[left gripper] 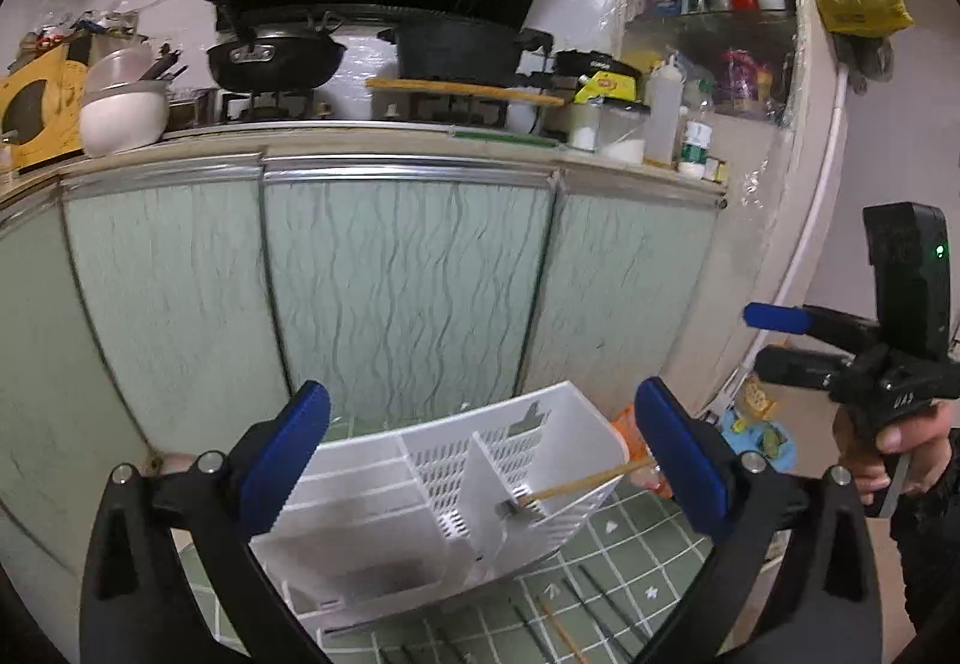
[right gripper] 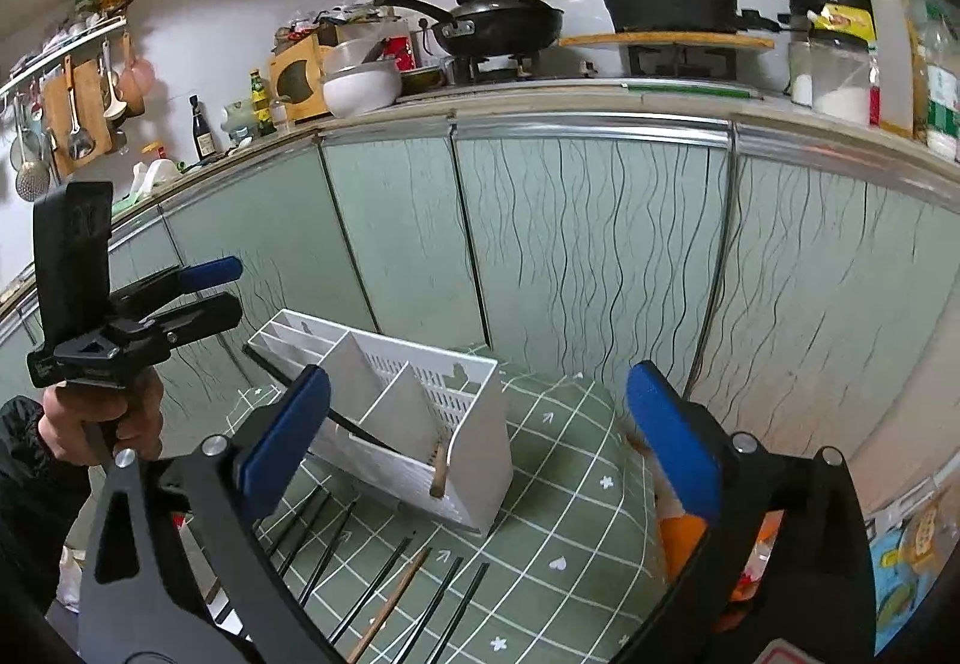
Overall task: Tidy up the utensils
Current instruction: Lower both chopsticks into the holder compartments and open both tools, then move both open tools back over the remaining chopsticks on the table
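Chopsticks, thin black rods with one bamboo-coloured wooden stick among them, lie loose on the green grid-patterned mat, just below and ahead of the right gripper, long axes running roughly along its fingers. Right gripper: jaws spread, empty, and the nearer one, I judge. Left gripper: jaws spread, empty, above the white perforated plastic divided caddy. One wooden chopstick already leans in its end compartment.
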The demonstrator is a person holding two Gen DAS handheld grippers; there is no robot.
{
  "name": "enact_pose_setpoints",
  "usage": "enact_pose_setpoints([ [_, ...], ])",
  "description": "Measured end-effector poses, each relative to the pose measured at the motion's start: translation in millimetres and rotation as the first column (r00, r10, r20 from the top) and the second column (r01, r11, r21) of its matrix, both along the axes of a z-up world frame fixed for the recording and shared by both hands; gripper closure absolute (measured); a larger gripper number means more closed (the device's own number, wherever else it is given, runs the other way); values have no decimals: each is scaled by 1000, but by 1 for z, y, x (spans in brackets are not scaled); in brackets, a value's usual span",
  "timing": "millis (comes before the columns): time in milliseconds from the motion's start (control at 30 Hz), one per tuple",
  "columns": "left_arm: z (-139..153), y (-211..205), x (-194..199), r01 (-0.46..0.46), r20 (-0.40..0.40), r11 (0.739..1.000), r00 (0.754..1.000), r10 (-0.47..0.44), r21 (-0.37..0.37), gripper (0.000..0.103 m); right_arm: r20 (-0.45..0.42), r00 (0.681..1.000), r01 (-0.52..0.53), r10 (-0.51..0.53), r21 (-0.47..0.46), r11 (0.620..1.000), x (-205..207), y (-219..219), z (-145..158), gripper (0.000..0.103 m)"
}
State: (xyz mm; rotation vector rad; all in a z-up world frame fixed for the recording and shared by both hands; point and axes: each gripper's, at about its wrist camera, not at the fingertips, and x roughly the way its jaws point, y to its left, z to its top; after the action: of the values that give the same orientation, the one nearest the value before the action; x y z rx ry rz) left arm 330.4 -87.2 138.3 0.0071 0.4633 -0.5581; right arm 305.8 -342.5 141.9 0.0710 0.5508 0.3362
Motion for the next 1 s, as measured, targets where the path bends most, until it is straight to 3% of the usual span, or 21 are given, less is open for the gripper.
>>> enact_pose_setpoints([
  [667, -9, 26, -77, -33, 16, 998, 999, 32, 46, 4, 7, 1000, 21, -20, -114, 993, -71, 26, -15, 8],
  [1000, -38, 39, -120, -93, 26, 992, 996, 91, 84, 4, -16, 999, 34, -37, -141, 989, -109, 39, -54, 8],
])
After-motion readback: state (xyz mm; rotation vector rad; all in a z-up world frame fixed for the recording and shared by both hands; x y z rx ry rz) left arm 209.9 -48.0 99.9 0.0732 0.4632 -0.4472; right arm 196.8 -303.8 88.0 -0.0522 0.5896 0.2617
